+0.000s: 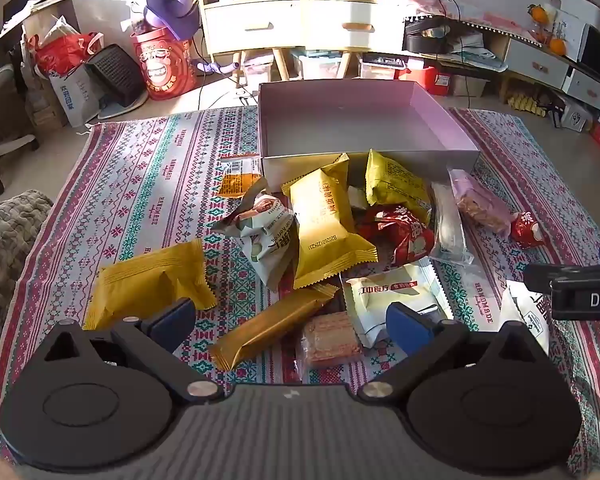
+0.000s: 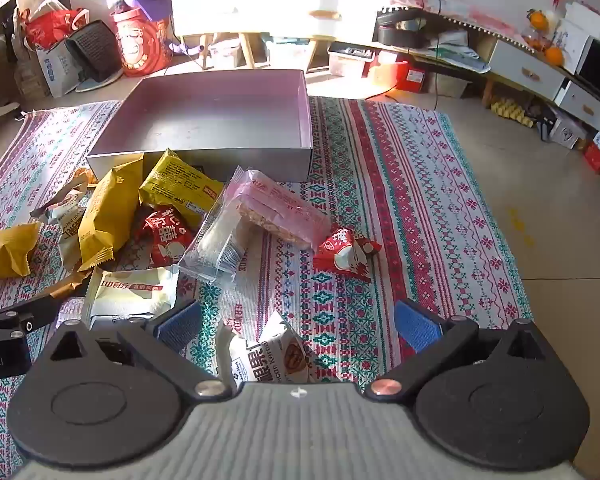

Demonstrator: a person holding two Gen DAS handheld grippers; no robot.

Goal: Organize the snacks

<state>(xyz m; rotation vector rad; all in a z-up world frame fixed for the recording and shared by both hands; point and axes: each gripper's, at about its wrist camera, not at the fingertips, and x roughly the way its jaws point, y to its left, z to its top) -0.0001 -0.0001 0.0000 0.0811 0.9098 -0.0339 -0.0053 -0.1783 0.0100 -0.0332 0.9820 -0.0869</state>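
**A:** Start at the grippers. How do they stand?

**B:** The left gripper (image 1: 290, 318) has its jaws spread wide, nothing clamped; a gold bar packet (image 1: 274, 326) and a clear-wrapped wafer (image 1: 330, 340) lie on the cloth under the gap. The right gripper (image 2: 296, 326) is just as wide apart and empty, with a white nut packet (image 2: 268, 356) lying below it between the blue pads (image 2: 414, 326).

**A:** And the rest of the snacks?

**B:** Heaped in front of the left gripper: a large yellow pack (image 1: 326, 226) on top, a white-green pouch (image 1: 262, 236) to its left, a red pouch (image 1: 406, 232) and a clear sachet (image 1: 448, 224) to its right. A flat yellow pack (image 1: 152, 284) lies apart on the left. A pink-wrapped nut bar (image 2: 278, 210) and a small red candy (image 2: 346, 254) sit at the heap's right edge.

**A:** The box?

**B:** The open grey box (image 1: 364, 158) stands beyond the heap, empty inside, its near wall touched by leaning yellow packs.

**A:** Where is free room?

**B:** The patterned cloth (image 2: 440, 220) is bare right of the red candy up to its edge, where floor tiles (image 2: 560, 200) begin. In the left view it is also bare left of the box. The near-left corner meets a knitted cushion (image 1: 8, 232).
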